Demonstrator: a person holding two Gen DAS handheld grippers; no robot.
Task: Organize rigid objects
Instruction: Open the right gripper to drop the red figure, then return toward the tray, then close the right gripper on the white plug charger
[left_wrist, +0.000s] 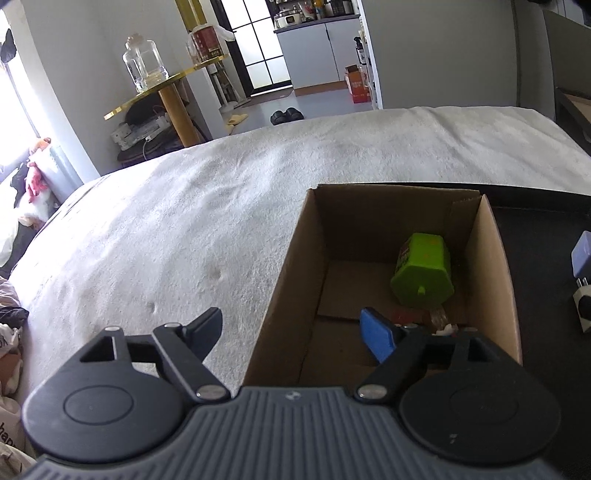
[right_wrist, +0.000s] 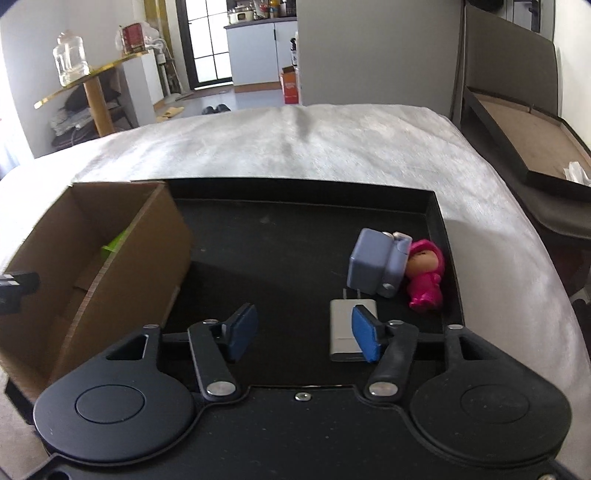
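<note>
Bed w/ a pale fuzzy blanket (right_wrist: 332, 147) is carrying everything. A black tray (right_wrist: 280, 236) is lying directly on the blanket, near the front edge. A cardboard box (right_wrist: 122, 251) is sitting at the tray's left end, w/ the box's left wall toward open blanket (left_wrist: 166, 229) in the left wrist view; can't tell whether its base is fully on the tray. Rest of the blanket is showing just soft wrinkles and a few small dents.

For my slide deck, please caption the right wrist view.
Open right gripper nears white charger on black tray, beside cardboard box.
</note>
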